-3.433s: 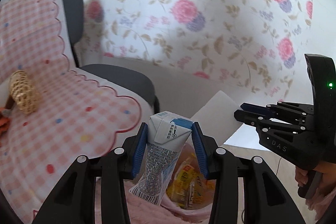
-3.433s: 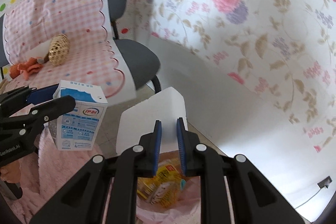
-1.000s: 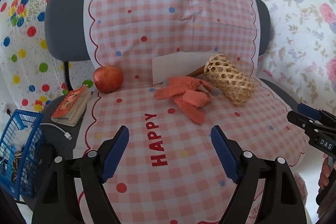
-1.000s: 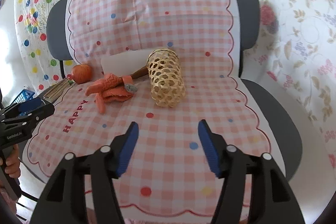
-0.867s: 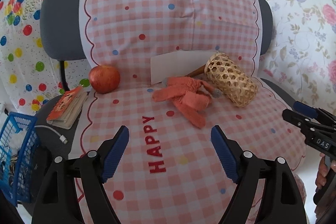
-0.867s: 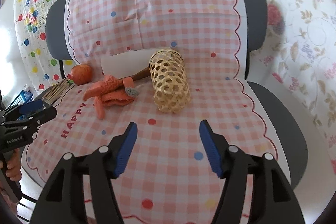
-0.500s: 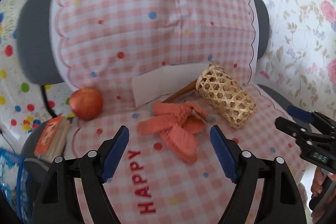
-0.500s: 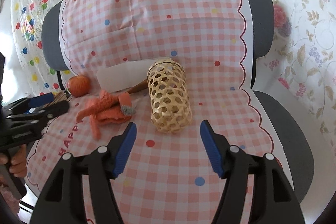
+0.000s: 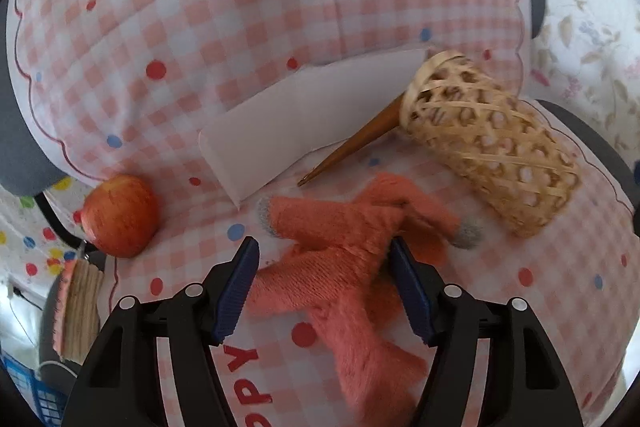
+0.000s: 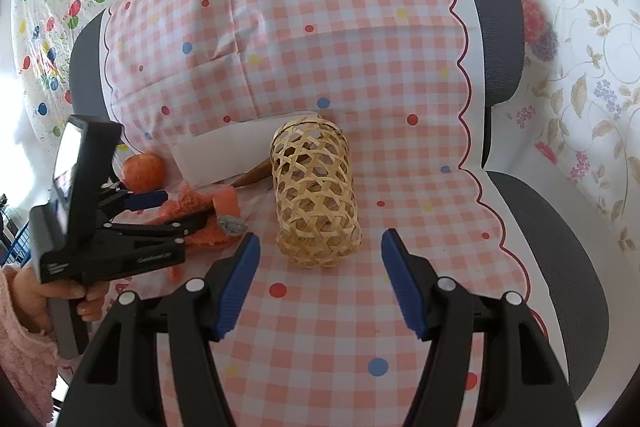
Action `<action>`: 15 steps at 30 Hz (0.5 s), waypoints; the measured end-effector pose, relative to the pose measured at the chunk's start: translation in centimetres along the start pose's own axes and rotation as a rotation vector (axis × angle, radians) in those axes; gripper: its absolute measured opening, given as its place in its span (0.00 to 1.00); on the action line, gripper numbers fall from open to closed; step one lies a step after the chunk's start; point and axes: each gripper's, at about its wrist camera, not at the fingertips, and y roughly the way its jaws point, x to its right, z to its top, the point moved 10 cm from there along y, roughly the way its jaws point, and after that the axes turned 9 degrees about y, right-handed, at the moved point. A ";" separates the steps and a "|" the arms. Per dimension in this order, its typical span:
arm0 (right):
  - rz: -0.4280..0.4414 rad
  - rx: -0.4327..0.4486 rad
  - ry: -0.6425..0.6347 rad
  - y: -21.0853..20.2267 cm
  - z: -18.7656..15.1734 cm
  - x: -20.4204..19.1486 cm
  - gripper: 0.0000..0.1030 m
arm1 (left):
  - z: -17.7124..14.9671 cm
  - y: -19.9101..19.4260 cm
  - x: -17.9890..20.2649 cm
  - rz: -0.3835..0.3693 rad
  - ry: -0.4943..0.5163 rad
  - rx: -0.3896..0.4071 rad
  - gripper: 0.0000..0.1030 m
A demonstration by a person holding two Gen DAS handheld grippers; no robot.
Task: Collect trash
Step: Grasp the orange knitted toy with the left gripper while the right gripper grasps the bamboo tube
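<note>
A pair of orange knit gloves (image 9: 344, 239) lies on the pink checked chair cover (image 9: 200, 27). My left gripper (image 9: 323, 247) points down over the gloves with its jaws closing. The gloves sit between the blue pads, which do not squeeze them. From the right wrist view, the left gripper (image 10: 182, 207) sits at the left over the gloves (image 10: 224, 201). My right gripper (image 10: 320, 239) is open and holds nothing. A woven bamboo basket (image 10: 314, 195) lies on its side just ahead of it, its near end showing between the fingertips.
A white sheet of paper (image 9: 304, 123) leans against the chair back, with a brown stick (image 9: 352, 147) poking from the basket (image 9: 488, 139). A red apple (image 9: 120, 215) and a small book (image 9: 80, 311) sit left. A person's hand (image 10: 36, 299) holds the left gripper.
The left gripper has let go of the milk carton and moved in over the orange gloves, and its jaws have narrowed around them. The right gripper has edged closer to the woven basket.
</note>
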 end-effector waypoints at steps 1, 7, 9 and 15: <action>0.000 0.001 0.003 -0.1 0.0 0.0 0.61 | -0.1 0.2 -0.2 -0.024 -0.028 -0.002 0.48; -0.007 0.010 -0.004 -0.6 0.1 0.1 0.60 | -0.1 -3.8 -1.6 -0.119 -0.162 0.102 0.14; -0.011 0.012 -0.006 -0.6 0.2 0.1 0.61 | 0.0 -6.5 -2.3 -0.133 -0.205 0.158 0.14; 0.007 -0.003 -0.020 0.5 0.6 -0.8 0.69 | -0.6 -11.0 -3.7 -0.116 -0.287 0.224 0.14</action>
